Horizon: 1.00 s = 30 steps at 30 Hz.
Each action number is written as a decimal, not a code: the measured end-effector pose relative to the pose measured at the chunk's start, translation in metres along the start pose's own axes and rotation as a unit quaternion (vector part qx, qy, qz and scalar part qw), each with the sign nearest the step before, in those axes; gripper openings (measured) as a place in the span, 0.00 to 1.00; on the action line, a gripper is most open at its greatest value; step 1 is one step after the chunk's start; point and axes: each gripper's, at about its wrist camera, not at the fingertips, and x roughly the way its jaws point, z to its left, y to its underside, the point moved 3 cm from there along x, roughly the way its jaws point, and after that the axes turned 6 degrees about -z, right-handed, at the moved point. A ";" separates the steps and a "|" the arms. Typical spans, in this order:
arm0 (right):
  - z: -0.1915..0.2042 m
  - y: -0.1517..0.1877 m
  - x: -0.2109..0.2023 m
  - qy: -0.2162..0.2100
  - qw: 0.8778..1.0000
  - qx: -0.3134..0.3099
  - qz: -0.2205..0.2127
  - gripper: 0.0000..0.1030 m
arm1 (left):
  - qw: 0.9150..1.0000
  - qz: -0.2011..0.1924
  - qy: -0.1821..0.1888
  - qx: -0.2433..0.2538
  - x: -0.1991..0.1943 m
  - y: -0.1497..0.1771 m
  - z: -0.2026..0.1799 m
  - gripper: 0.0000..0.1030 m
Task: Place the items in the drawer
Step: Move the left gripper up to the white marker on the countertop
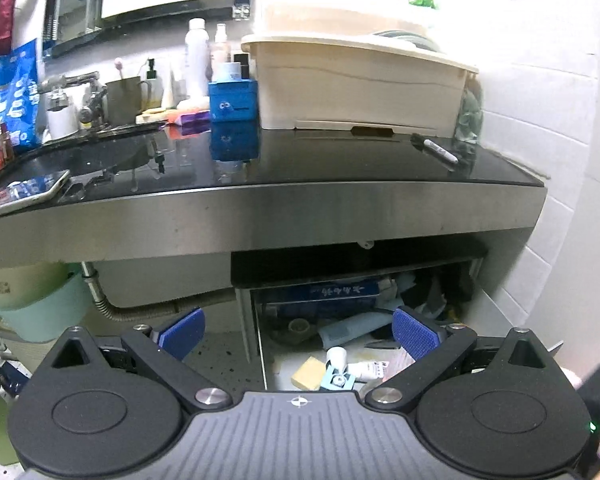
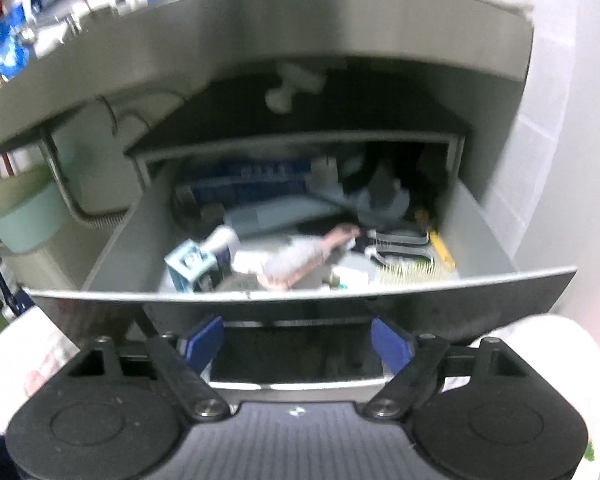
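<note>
A grey drawer [image 2: 512, 240] stands pulled open under the black countertop [image 1: 300, 168]. It holds several jumbled things: tubes, a blue box, a comb, a small teal box [image 2: 190, 264] and a yellow block [image 1: 308, 372]. My left gripper [image 1: 298, 334] is open and empty, in front of the drawer [image 1: 256, 320] and above it. My right gripper [image 2: 298, 346] is open and empty, low against the drawer's front panel [image 2: 300, 312]. A black marker [image 1: 434, 147] lies on the countertop at the right. A blue box [image 1: 233, 100] stands at its middle.
A cream tub [image 1: 360, 88] sits at the back of the countertop. Bottles, a cup and a tap [image 1: 88, 96] stand around the sink at the left. A phone [image 1: 28, 192] lies at the front left edge. A tiled wall [image 1: 560, 200] bounds the right. A green bin [image 1: 40, 304] hangs below left.
</note>
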 end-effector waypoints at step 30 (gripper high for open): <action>0.005 -0.010 -0.072 -0.020 0.987 -0.032 -0.156 0.81 | 0.988 -0.014 0.122 0.088 0.086 -0.155 -0.127 0.98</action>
